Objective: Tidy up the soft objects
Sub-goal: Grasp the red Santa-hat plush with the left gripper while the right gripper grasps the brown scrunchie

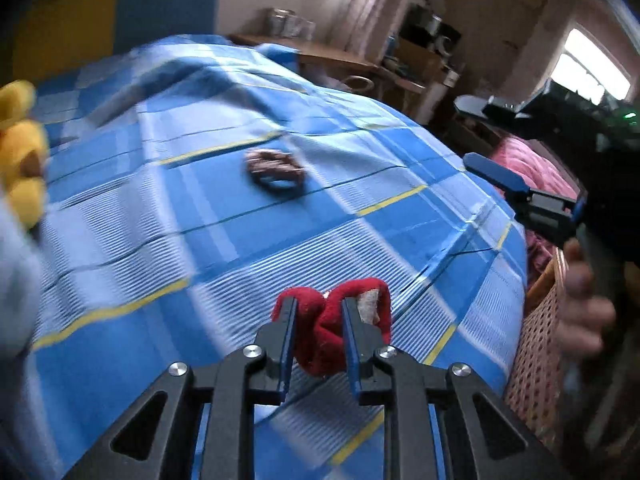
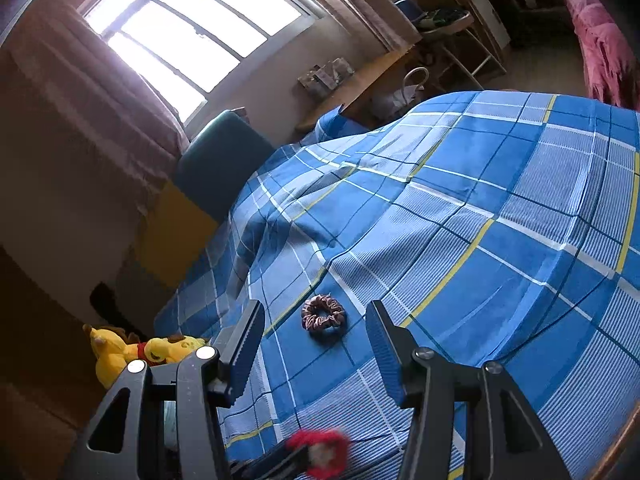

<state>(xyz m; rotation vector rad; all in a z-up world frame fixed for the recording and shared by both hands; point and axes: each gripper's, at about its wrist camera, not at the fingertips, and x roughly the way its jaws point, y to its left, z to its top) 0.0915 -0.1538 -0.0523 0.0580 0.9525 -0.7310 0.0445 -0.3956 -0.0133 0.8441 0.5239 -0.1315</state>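
Red soft toy (image 1: pixel 332 328) clamped in left gripper (image 1: pixel 320 320), lifted off bed (image 1: pixel 360 248) for sorting | right gripper (image 2: pixel 316 332) jaws spread, empty | scrunchie (image 2: pixel 323 317) on bed, 12 o'clock | basket (image 1: pixel 540 328) at 3 o'clock

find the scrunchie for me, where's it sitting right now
The brown scrunchie lies on the blue plaid bedspread, mid-bed; in the right wrist view it shows between the open right gripper fingers, ahead of them and untouched.
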